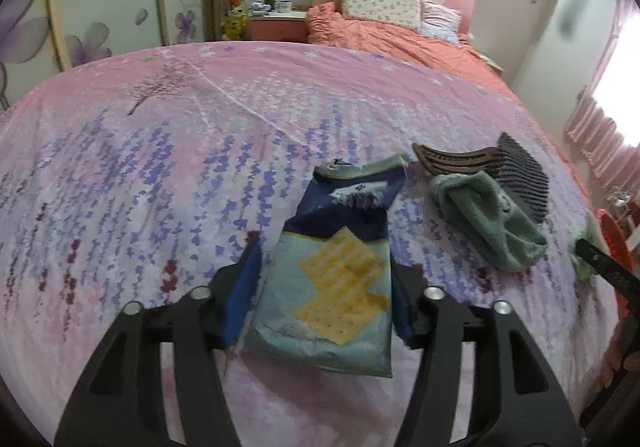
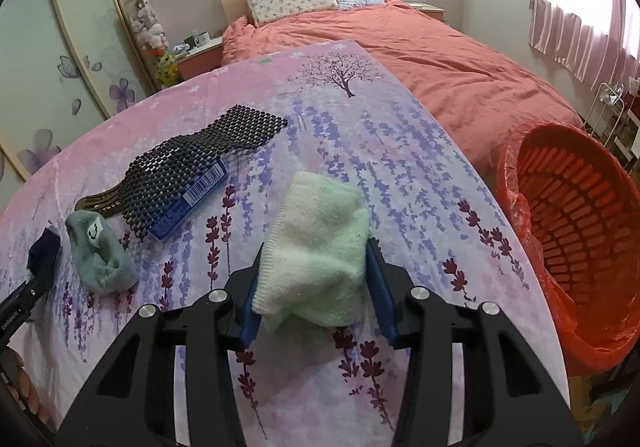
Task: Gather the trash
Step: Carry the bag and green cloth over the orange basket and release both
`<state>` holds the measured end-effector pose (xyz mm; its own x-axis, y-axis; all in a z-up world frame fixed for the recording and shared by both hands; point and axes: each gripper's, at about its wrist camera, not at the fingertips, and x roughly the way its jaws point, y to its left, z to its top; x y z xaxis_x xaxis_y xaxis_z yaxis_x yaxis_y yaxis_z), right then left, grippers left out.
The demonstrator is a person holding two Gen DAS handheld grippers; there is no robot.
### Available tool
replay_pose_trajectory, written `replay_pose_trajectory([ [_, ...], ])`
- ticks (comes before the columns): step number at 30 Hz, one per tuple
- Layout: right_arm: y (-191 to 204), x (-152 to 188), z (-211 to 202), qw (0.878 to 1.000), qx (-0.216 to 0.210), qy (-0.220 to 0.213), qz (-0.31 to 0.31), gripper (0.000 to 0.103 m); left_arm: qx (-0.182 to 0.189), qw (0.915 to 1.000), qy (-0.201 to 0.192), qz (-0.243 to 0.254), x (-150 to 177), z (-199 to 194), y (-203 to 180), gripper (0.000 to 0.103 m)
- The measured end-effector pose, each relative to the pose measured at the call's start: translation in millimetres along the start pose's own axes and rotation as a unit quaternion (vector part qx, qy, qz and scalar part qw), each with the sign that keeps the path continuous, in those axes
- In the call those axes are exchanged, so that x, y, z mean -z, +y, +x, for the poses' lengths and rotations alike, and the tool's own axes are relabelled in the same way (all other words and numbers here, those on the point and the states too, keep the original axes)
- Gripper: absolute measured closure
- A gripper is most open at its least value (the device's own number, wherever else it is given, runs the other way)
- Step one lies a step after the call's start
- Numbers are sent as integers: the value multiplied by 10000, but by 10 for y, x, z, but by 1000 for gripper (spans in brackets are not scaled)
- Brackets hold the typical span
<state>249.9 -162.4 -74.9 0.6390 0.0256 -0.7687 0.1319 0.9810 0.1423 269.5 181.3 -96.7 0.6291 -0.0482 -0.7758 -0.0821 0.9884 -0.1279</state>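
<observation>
Left wrist view is showing the left claw straddling a cracker packet lying on the pink floral desk, fingers wide either side, not pinching. Right claw is squeezing a pale green cloth; at three o'clock the orange basket is standing, and at ten o'clock a grey-green sock is lying beside a black beaded mat.
</observation>
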Motion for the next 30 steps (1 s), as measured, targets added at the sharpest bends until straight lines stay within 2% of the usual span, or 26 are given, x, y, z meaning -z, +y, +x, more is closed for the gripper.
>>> replay_pose_trajectory([
  [4,6,1,-6,10000,-32,-1,27,56,287,9995,-48,-137,5,-30,81,40],
  [10,-2,-4,1,10000,-68,0,44,56,120,9997,53,192,33,-53,45,41],
  [15,-94,-3,-18,9994,-333,3,58,56,170,9998,47,134,-17,-65,65,41],
  [16,-104,-2,-24,9993,-359,10,81,56,153,9997,55,179,-26,-52,48,42],
  [17,-115,3,-29,9992,-391,14,112,56,126,9996,94,243,-30,-29,23,47],
  [19,-115,16,-34,9993,-369,0,61,68,72,9993,117,348,-27,0,-25,51],
  [21,-129,34,-55,9993,-364,4,26,87,99,9990,105,417,-17,0,-64,55],
  [23,-164,41,-82,9985,-527,74,107,92,152,9990,97,412,-10,-15,-98,57],
  [30,-239,24,-405,9975,-669,-185,145,92,217,9979,-139,591,-42,-248,-279,58],
])
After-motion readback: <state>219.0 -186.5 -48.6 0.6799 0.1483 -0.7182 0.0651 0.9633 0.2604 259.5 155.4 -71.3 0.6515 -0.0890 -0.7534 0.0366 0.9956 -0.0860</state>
